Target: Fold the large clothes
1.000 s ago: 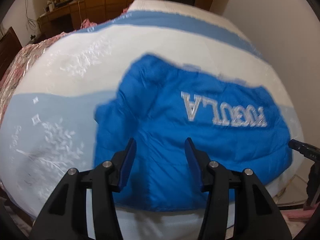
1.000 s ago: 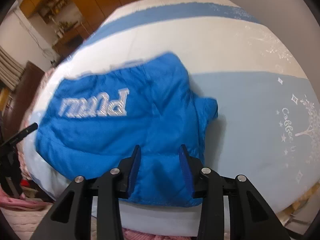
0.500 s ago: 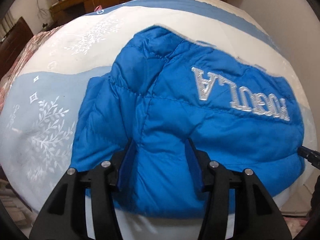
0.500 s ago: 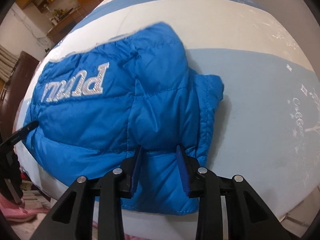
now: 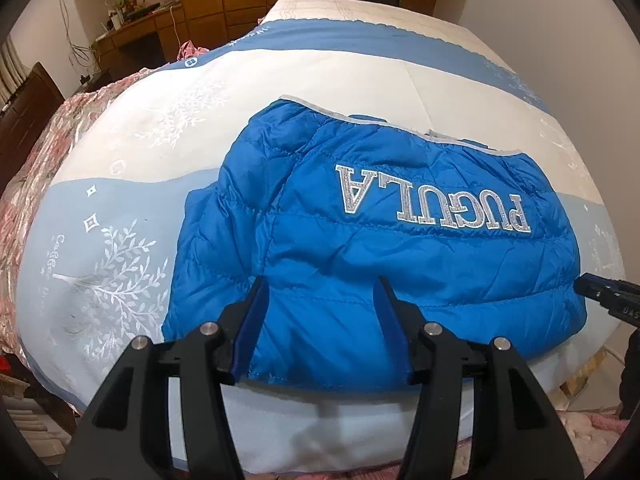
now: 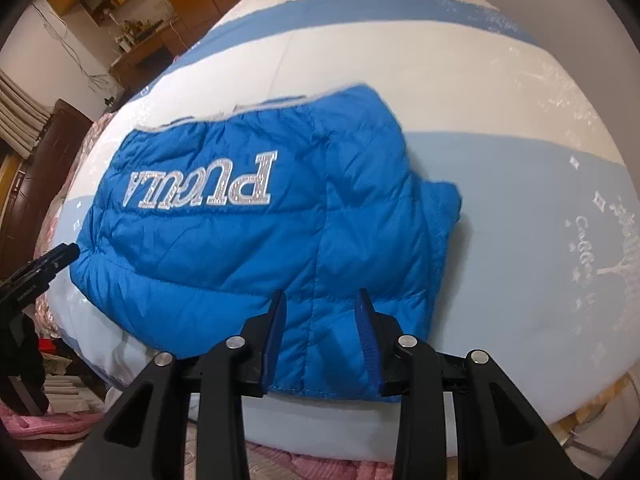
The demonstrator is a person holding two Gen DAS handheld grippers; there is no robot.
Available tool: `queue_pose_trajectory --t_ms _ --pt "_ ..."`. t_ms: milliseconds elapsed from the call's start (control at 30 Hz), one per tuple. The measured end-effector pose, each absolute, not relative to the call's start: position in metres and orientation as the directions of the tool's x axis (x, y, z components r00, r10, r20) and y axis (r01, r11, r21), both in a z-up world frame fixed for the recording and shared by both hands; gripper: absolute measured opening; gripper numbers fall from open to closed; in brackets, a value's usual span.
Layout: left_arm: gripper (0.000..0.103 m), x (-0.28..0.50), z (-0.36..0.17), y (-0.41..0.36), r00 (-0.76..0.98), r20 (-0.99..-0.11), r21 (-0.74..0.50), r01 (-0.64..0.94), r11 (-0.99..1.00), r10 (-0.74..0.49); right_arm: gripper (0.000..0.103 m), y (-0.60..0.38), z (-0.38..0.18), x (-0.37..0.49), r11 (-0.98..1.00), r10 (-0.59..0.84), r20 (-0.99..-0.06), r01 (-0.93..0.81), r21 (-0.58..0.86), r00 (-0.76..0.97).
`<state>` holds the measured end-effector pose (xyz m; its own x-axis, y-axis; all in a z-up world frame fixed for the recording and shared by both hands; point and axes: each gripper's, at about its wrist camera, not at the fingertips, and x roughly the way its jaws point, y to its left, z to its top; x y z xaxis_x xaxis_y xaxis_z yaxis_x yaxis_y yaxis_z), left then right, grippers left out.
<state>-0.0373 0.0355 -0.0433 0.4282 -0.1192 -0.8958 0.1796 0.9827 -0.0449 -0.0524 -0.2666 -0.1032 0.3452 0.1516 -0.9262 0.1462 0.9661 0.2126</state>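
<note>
A bright blue quilted down jacket (image 5: 380, 240) with silver letters lies flat on the bed, back side up, its near hem at the bed's front edge. It also shows in the right wrist view (image 6: 260, 232). My left gripper (image 5: 322, 300) is open, its jaws spread just above the jacket's near hem on the left side. My right gripper (image 6: 322, 312) is open just above the near hem on the right side, beside a folded-in sleeve (image 6: 440, 216). Neither holds cloth. The right gripper's tip (image 5: 600, 292) shows at the left view's right edge.
The bed cover (image 5: 120, 200) is white and pale blue with a white leaf print. A pink floral blanket (image 5: 36, 152) lies along the left. A wooden desk and cupboards (image 5: 160, 20) stand behind, a white wall (image 5: 560, 20) at the right. Pink cloth (image 6: 60, 428) lies below the bed edge.
Both grippers dipped close to the jacket half a second ago and have since drawn back and up a little. The jacket now lies still and flat.
</note>
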Motion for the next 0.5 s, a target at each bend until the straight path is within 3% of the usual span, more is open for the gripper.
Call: queue_pose_trajectory --t_ms 267,500 --pt "0.054 -0.031 -0.07 0.043 0.376 -0.92 -0.043 0.182 0.982 -0.11 0.036 -0.255 -0.137 -0.048 0.969 0.13 -0.956 0.171 0.179 0.265" --pt "0.055 -0.03 -0.069 0.05 0.378 -0.919 -0.043 0.178 0.983 -0.109 0.036 -0.254 -0.134 -0.046 0.967 0.127 -0.955 0.182 0.179 0.267"
